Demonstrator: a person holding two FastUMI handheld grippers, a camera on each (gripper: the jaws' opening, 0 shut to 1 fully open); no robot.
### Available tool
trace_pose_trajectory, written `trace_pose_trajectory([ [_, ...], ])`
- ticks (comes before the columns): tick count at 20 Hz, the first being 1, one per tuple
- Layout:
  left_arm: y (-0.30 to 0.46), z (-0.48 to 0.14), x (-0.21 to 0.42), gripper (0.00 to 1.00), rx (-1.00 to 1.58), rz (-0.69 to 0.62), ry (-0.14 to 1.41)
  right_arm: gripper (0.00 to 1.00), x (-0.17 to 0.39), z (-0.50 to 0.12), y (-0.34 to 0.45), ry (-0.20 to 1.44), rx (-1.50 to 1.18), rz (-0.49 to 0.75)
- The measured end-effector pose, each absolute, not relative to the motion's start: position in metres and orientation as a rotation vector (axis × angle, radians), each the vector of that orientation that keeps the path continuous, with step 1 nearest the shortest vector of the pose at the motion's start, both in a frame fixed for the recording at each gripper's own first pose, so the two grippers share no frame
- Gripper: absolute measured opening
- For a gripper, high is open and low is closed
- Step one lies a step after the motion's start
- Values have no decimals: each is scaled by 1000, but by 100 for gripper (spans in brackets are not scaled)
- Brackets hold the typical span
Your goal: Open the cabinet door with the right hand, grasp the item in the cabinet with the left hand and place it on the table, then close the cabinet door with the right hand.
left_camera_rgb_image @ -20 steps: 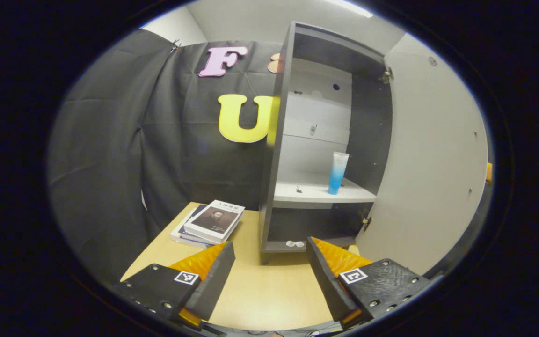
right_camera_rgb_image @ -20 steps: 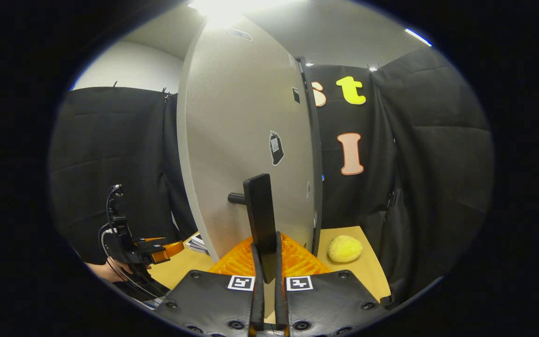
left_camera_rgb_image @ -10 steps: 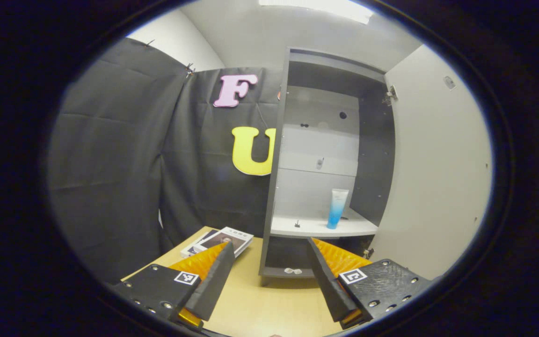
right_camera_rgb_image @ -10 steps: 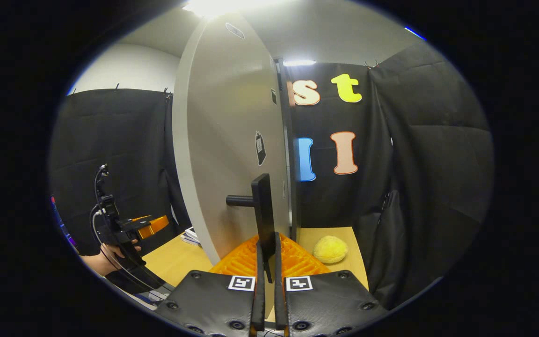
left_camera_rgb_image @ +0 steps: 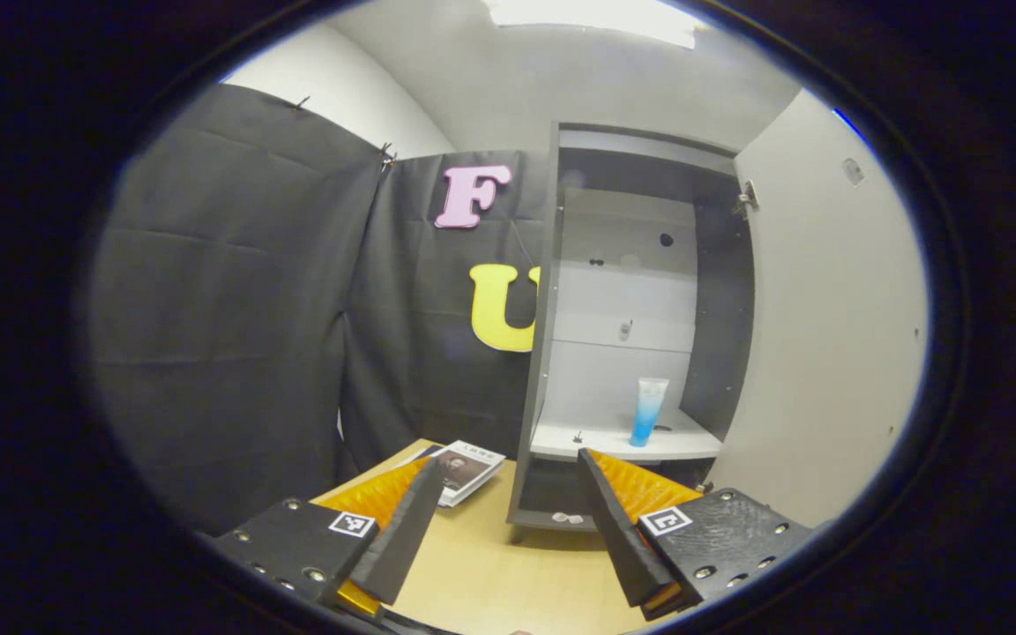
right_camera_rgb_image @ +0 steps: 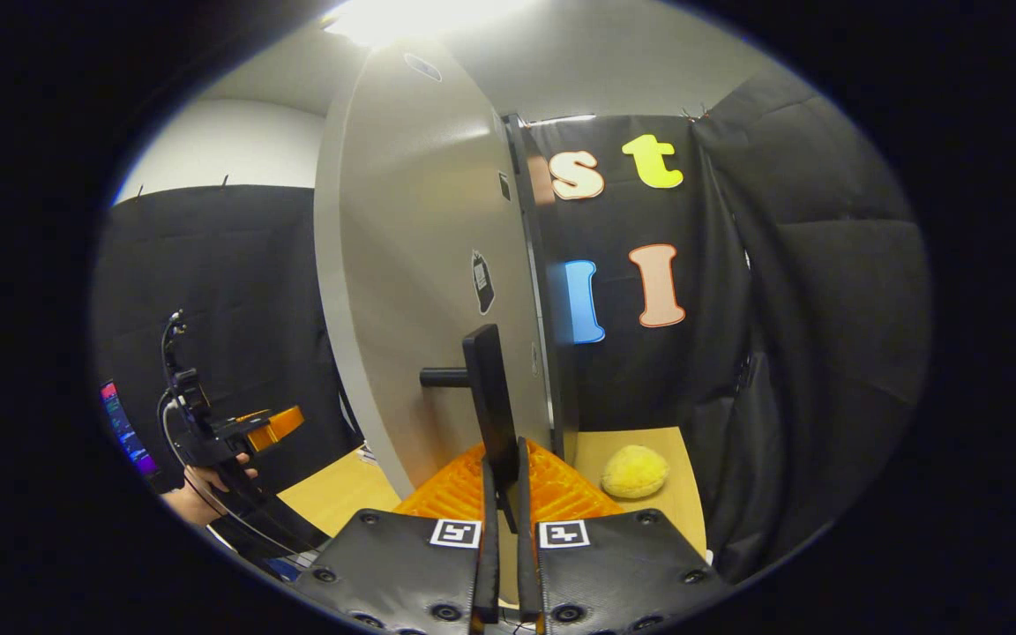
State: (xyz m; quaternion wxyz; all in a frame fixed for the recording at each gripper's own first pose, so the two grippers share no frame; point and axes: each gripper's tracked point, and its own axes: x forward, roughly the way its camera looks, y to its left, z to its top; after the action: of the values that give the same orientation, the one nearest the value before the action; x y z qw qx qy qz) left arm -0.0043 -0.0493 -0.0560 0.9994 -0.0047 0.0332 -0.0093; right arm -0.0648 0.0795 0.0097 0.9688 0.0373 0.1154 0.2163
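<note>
- The tube [left_camera_rgb_image: 648, 411], blue fading to white, stands upright on the cabinet's [left_camera_rgb_image: 552, 291] pale shelf [left_camera_rgb_image: 614, 441], toward its right end and near the back wall; nothing touches it.
- The cabinet door [right_camera_rgb_image: 424, 265] is swung wide, so opening looks done; grasping, placing on the table [left_camera_rgb_image: 490, 573] and closing remain.
- The right gripper [right_camera_rgb_image: 503, 494] is clenched on the door's dark handle [right_camera_rgb_image: 489, 397], both fingers pressing it.
- The left gripper [left_camera_rgb_image: 506, 520] is spread wide with nothing between its fingers, over the table's near edge, aimed at the shelf, well apart from the tube.
- Books [left_camera_rgb_image: 466, 466] lie at the table's far left; a yellow ball [right_camera_rgb_image: 635, 471] rests beyond the door.
</note>
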Motion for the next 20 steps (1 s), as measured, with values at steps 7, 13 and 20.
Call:
trace_pose_trajectory([
  [7,-33,-68,-10,93,11,-125,92,12,-108,7,67,250,101,300],
  [13,-50,-71,10,93,-11,-236,91,3,-127,8,34,233,57,135],
  [20,-96,-60,68,93,10,-325,85,3,-73,24,0,163,0,11],
])
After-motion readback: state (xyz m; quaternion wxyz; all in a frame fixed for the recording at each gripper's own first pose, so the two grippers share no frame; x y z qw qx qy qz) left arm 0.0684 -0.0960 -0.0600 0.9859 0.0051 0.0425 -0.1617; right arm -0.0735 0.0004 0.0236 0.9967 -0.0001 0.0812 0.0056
